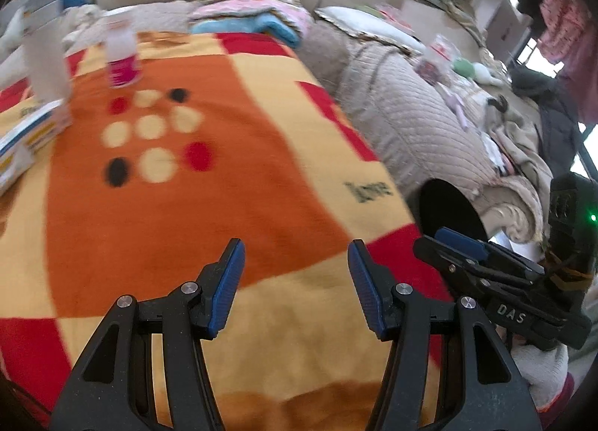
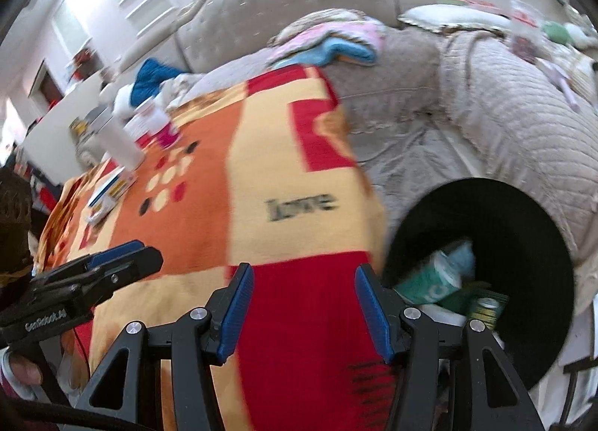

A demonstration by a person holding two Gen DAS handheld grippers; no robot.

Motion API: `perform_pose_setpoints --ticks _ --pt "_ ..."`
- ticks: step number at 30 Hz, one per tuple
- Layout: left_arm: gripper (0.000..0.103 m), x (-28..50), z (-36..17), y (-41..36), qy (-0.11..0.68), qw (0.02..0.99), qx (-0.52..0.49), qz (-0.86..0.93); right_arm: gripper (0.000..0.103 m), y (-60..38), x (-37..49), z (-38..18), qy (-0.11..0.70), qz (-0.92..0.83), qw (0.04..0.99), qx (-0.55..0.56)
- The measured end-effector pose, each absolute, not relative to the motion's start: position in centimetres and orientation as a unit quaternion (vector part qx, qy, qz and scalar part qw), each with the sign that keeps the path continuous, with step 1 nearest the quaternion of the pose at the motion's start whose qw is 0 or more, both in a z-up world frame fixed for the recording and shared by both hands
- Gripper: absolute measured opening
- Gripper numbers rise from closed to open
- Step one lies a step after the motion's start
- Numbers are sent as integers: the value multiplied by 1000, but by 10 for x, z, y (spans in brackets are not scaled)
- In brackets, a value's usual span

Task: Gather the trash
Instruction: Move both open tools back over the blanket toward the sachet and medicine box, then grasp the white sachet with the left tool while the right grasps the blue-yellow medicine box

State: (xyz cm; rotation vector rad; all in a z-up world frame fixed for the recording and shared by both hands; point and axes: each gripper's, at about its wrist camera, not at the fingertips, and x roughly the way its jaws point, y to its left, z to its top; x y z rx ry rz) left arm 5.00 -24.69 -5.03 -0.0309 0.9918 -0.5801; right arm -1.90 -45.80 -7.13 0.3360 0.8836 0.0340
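left hand-held gripper: empty, angled down over blanket | right hand-held gripper: same

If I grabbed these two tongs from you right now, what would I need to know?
Left tongs: open, holding nothing.
Right tongs: open, holding nothing.
Black bin beside the blanket already holds a green packet and a small can.
Left on the blanket: pink-and-white bottle, tall white carton, flat blue-and-yellow boxes.
Pick those up and drop them in the bin.
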Motion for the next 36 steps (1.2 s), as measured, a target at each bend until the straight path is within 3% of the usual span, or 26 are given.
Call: perform_pose_setpoints --ticks 19,36 --pt "56 123 -62 -26 453 887 -61 -73 55 -316 45 -80 468 144 868 86" --pt "56 168 -78 -6 442 893 -17 -82 56 -272 77 -83 484 174 856 51"
